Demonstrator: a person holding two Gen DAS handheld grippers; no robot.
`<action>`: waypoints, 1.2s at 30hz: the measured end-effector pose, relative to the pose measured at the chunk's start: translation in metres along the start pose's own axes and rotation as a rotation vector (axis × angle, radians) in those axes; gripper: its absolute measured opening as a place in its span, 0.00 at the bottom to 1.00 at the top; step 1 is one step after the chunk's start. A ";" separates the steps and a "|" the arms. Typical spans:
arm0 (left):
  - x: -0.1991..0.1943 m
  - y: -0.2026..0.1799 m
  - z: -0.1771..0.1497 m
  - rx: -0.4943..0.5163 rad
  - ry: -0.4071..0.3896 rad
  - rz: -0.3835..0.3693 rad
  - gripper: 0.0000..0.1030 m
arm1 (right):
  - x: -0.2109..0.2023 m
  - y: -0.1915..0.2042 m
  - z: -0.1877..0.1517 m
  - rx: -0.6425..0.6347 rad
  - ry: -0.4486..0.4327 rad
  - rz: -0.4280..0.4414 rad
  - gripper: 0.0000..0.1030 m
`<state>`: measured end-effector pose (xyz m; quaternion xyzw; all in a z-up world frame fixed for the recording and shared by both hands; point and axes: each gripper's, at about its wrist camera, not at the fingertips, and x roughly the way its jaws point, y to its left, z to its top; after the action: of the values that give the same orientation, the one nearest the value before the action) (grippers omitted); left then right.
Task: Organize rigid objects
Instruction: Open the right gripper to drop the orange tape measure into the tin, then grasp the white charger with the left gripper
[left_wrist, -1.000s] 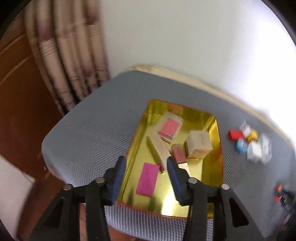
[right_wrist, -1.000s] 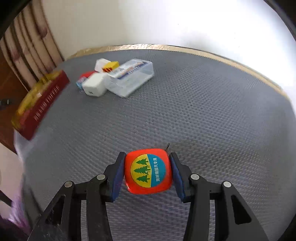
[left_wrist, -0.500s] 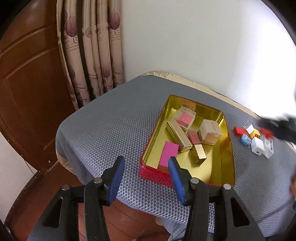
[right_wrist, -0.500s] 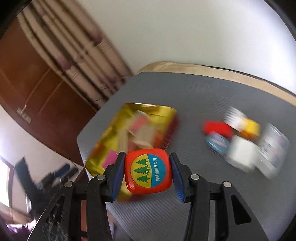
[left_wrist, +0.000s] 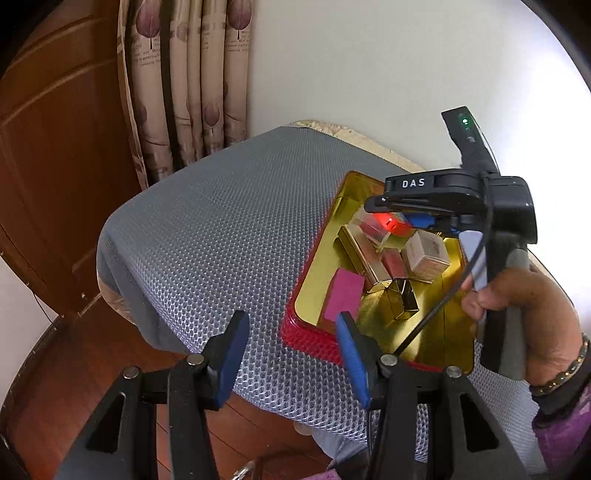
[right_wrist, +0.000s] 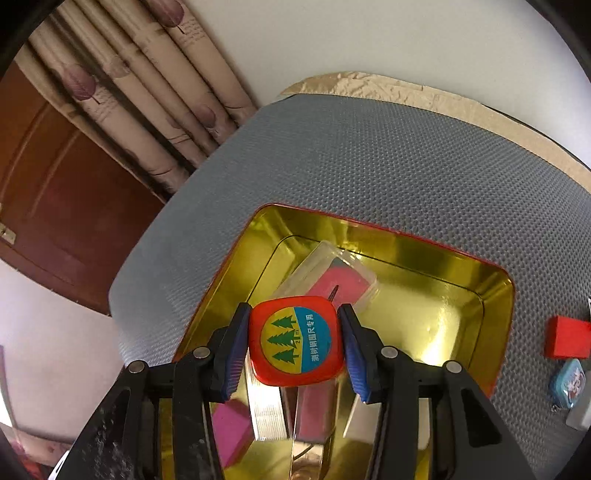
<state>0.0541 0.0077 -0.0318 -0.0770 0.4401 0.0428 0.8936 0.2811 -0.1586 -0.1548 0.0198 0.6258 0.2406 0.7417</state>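
From the left wrist, your left gripper (left_wrist: 291, 325) hung parted with nothing between its pads, over the near corner of the gold tray (left_wrist: 456, 354) on the grey mat (left_wrist: 221, 236). Your right hand (left_wrist: 532, 317) held its gripper above the tray.

From the right wrist, your right gripper (right_wrist: 293, 345) was clenched on the red tape measure (right_wrist: 295, 343), over the tray (right_wrist: 436, 243) and its clear case (right_wrist: 332, 277).

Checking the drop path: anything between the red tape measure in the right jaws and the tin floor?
Partly. The red tape measure hangs over the gold tin, with a clear case holding a pink block and gold boxes right beneath it. Bare floor lies in the corner toward the small red box outside the tin.
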 end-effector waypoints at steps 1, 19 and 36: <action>0.001 0.000 0.000 0.003 0.004 0.000 0.48 | 0.002 -0.001 0.003 0.005 -0.005 -0.005 0.45; -0.012 -0.091 -0.029 0.348 0.039 -0.169 0.48 | -0.173 -0.177 -0.198 -0.060 -0.270 -0.558 0.82; 0.075 -0.324 0.026 0.551 0.395 -0.478 0.50 | -0.256 -0.344 -0.295 0.315 -0.337 -0.550 0.87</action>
<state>0.1669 -0.3062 -0.0436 0.0581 0.5679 -0.3009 0.7640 0.0925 -0.6406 -0.0970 0.0040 0.5060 -0.0739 0.8593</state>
